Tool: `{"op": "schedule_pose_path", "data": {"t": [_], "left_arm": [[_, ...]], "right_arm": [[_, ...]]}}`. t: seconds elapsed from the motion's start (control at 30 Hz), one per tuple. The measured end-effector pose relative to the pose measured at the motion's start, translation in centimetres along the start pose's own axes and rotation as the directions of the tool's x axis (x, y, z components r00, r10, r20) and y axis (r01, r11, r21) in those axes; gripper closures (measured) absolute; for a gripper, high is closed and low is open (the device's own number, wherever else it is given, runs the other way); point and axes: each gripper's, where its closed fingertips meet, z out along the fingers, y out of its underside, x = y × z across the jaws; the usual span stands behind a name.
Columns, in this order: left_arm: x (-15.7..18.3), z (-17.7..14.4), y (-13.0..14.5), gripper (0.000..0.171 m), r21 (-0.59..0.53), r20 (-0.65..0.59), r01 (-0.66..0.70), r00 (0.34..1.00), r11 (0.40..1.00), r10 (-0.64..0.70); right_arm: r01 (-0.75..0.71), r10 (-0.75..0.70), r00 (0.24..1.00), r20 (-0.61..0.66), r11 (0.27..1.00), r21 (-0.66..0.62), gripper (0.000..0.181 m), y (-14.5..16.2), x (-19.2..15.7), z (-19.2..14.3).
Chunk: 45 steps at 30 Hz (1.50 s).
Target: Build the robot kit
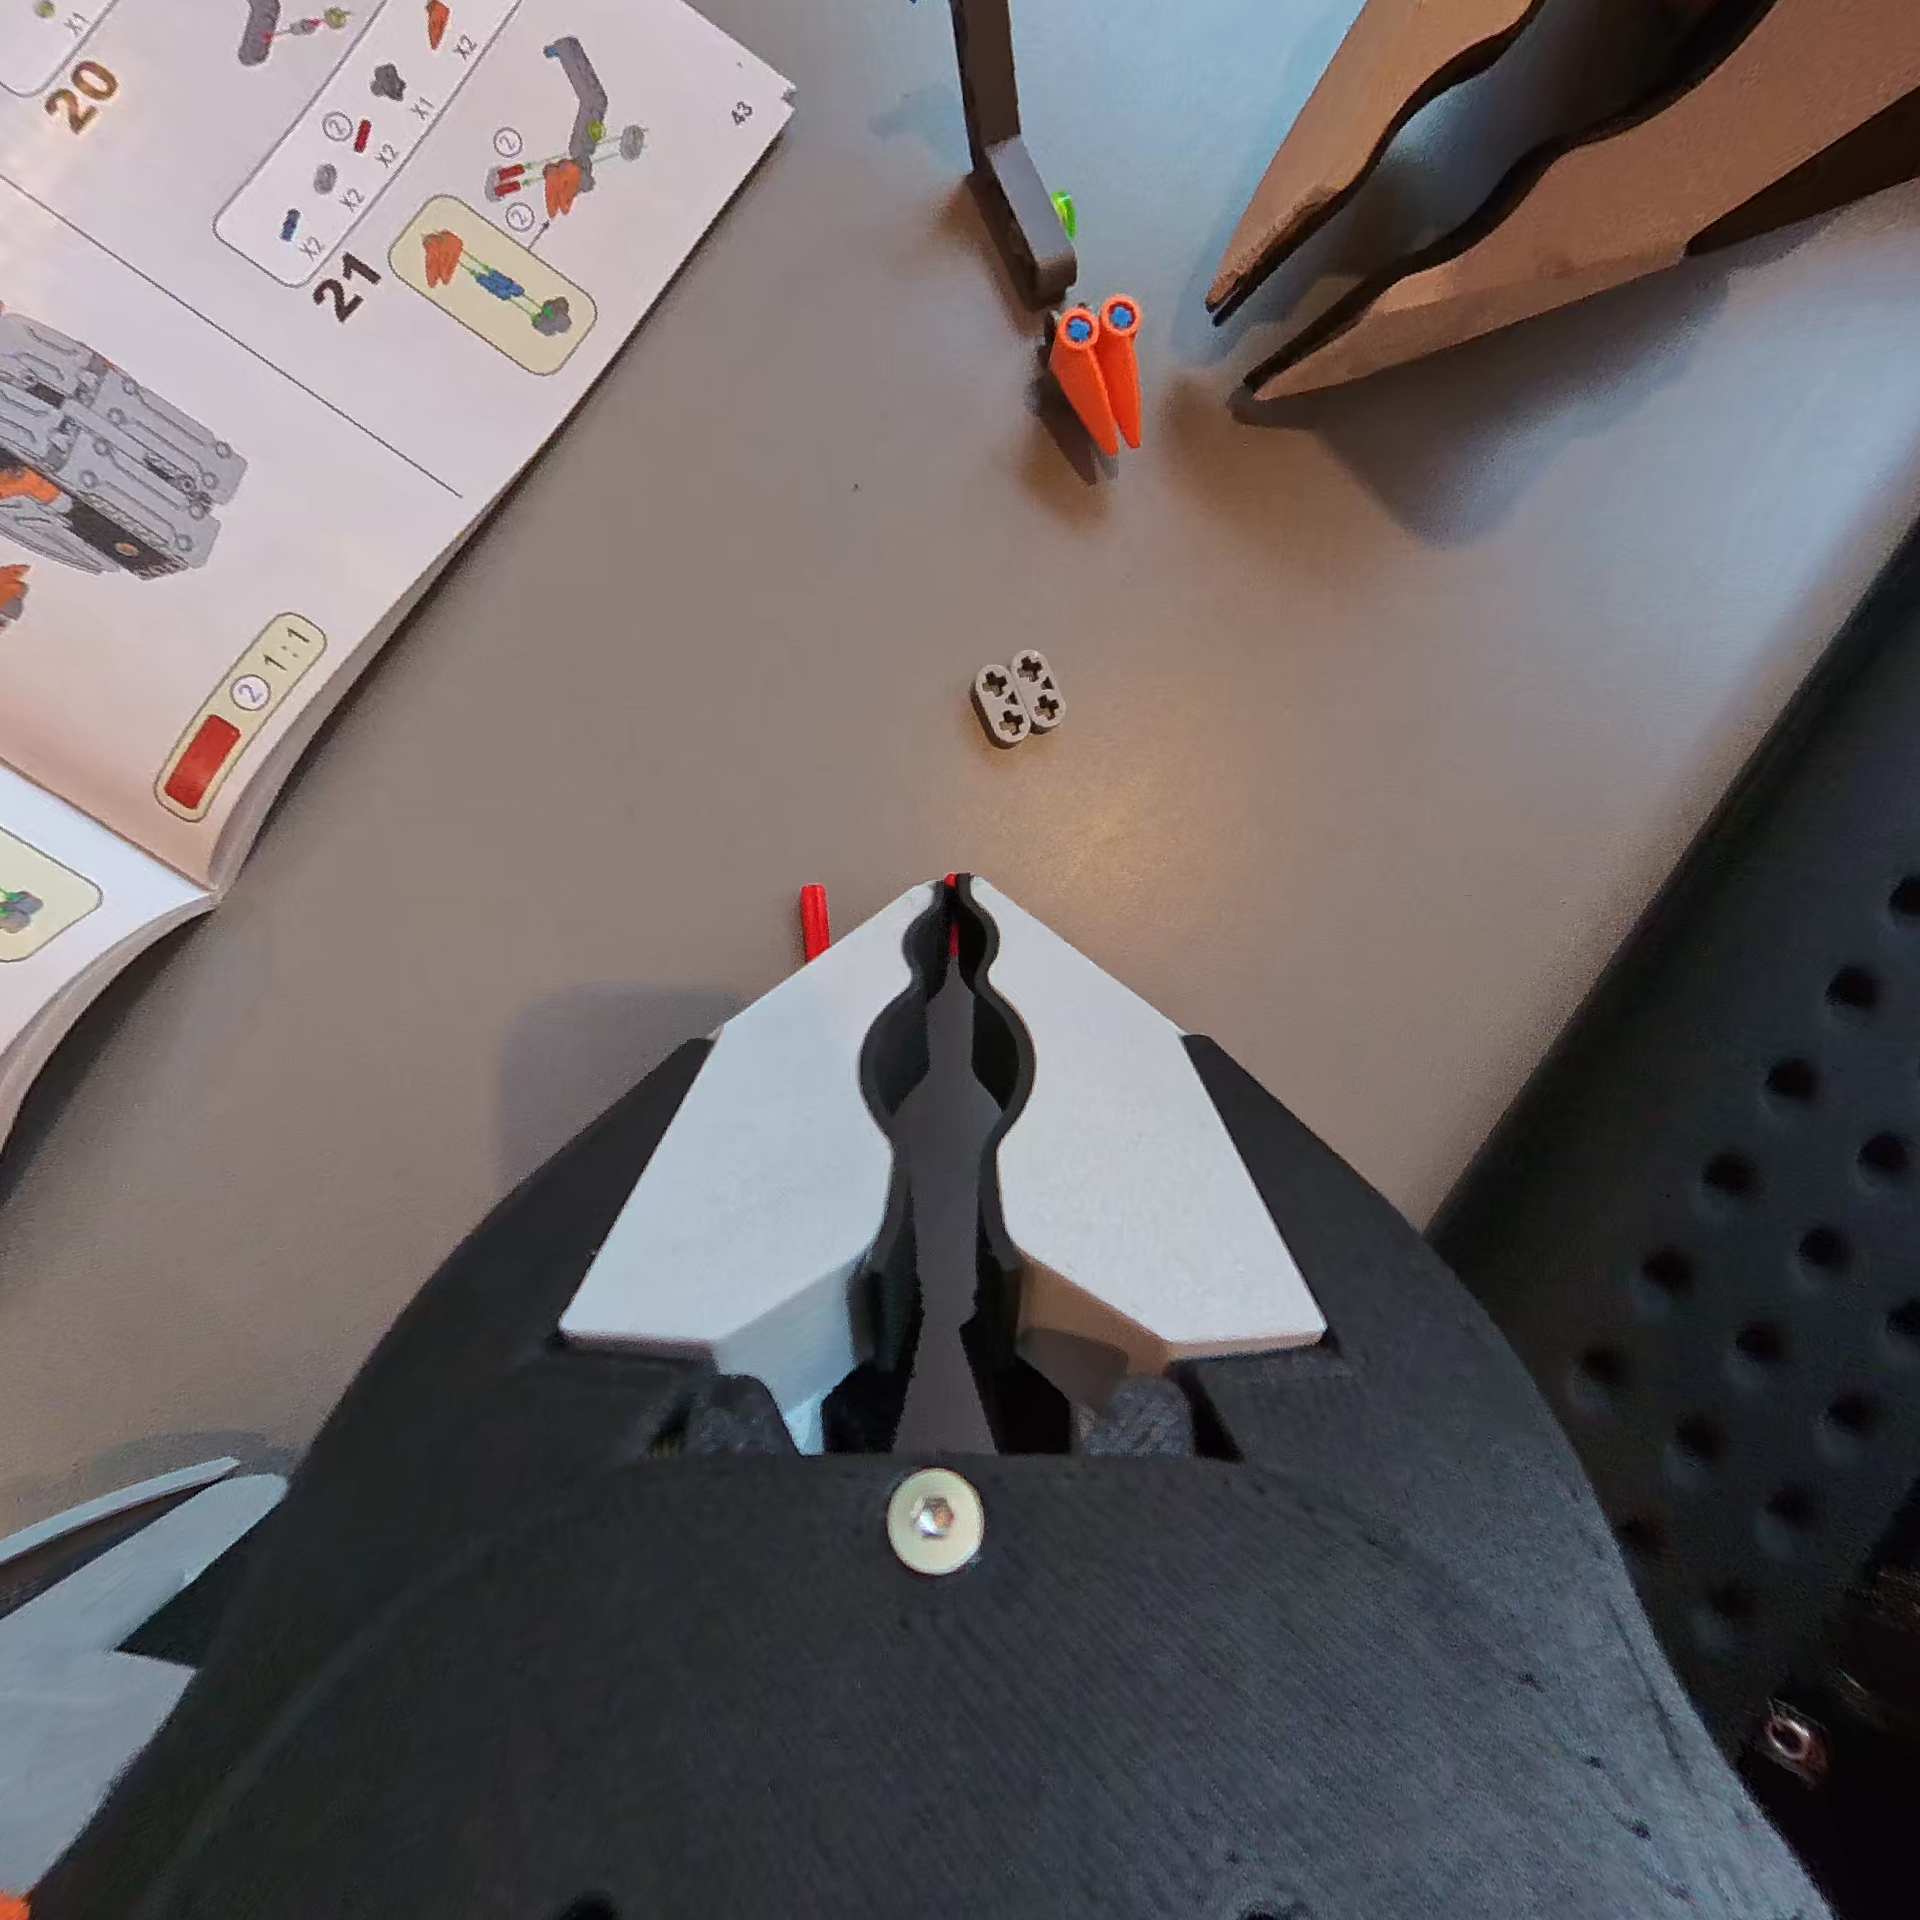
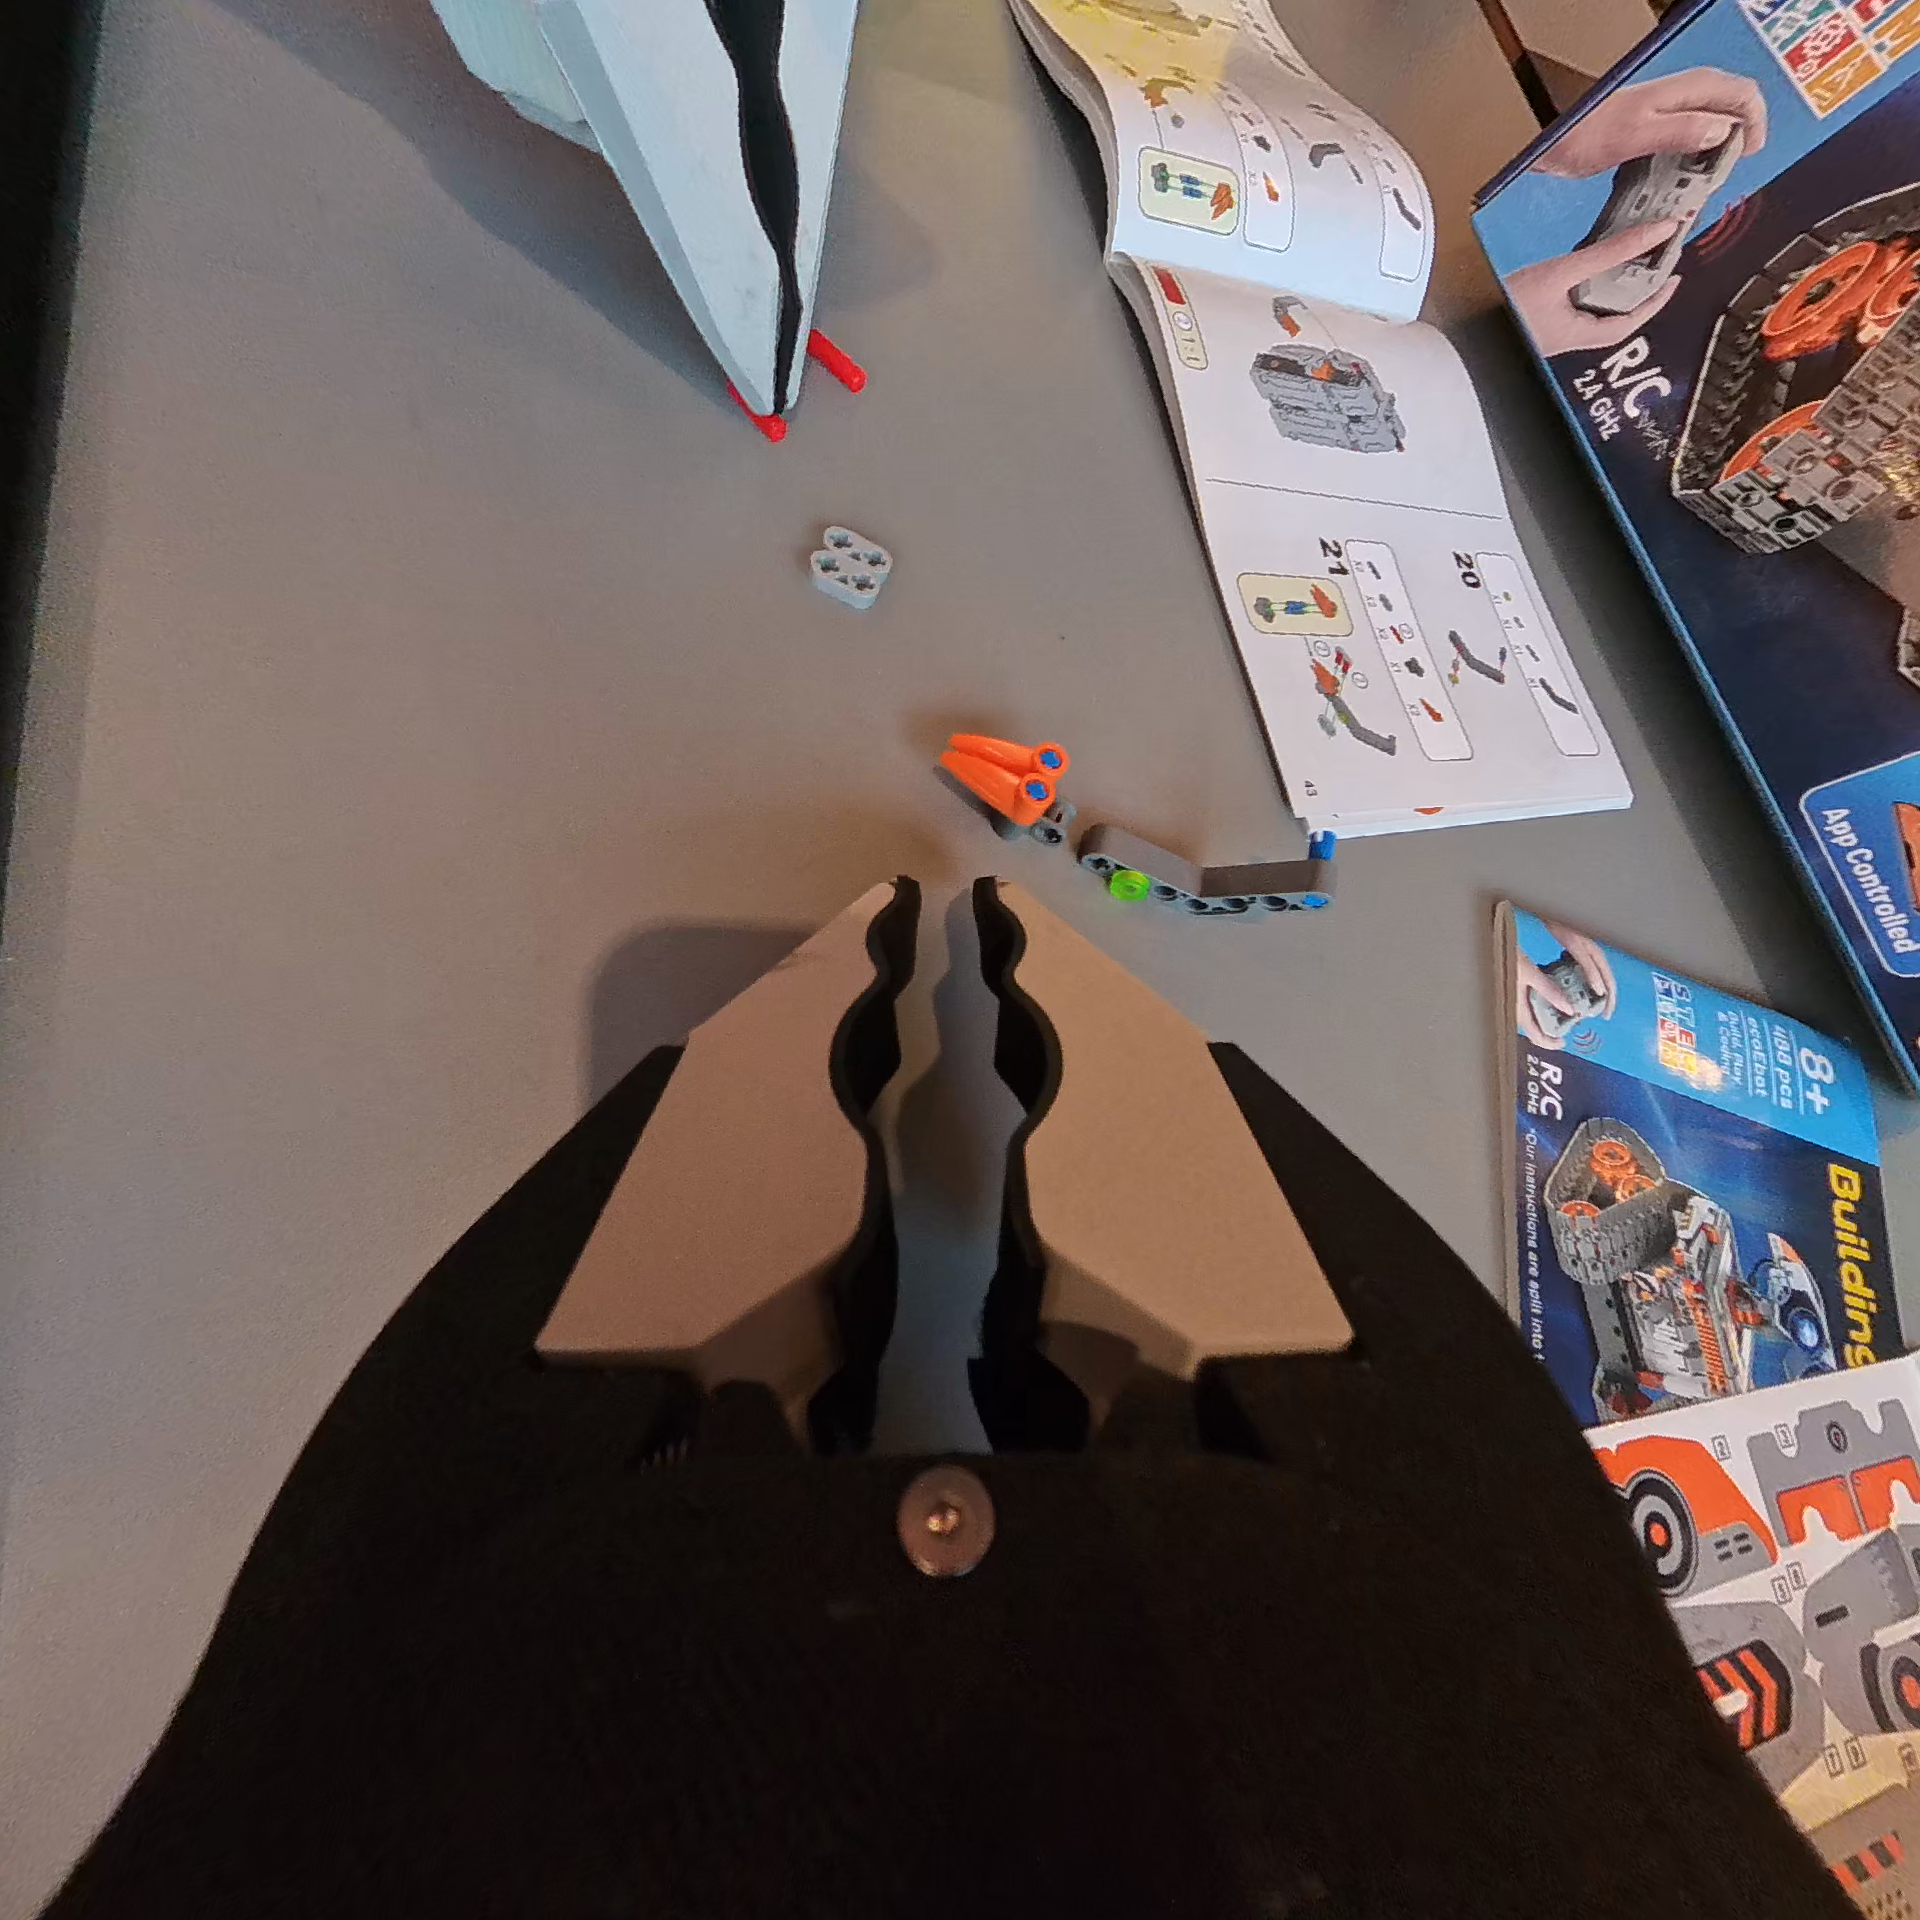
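My left gripper, with white fingers, is shut on a small red pin at the tabletop; it also shows in the right wrist view with the pin poking out below its tips. A second red pin lies just to its left, also in the right wrist view. Two grey cross-hole connectors lie side by side beyond it. My right gripper, tan-fingered, is slightly open and empty, close to two orange cone pieces and a dark grey bent beam with a green stud. It shows far off in the left wrist view.
An open instruction booklet lies on the grey table. A blue product box, a blue leaflet and a sticker sheet lie at the right. A black perforated board borders the table. There is about 12 cm between the tips of the two grippers.
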Motion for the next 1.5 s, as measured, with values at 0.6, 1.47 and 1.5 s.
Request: {"op": "schedule_pose_path", "data": {"t": [0.6,1.47,1.5], "left_arm": [[6.3,-7.7,-7.9,0.171,0.577,-0.513,0.366,0.858,0.730,-0.025],[3.3,-16.0,-3.6,0.144,0.812,-0.184,0.188,0.981,0.552,-0.063],[3.1,-16.3,-3.5,0.143,0.824,-0.168,0.173,0.984,0.540,-0.060]], "right_arm": [[0.227,-0.180,0.970,-0.161,0.910,0.347,0.144,-11.6,-0.7,-7.1],[0.371,-0.245,0.834,0.494,0.912,-0.173,0.166,-8.0,-4.0,7.6],[0.364,-0.232,0.831,0.506,0.914,-0.179,0.166,-7.8,-4.2,7.8]]}}
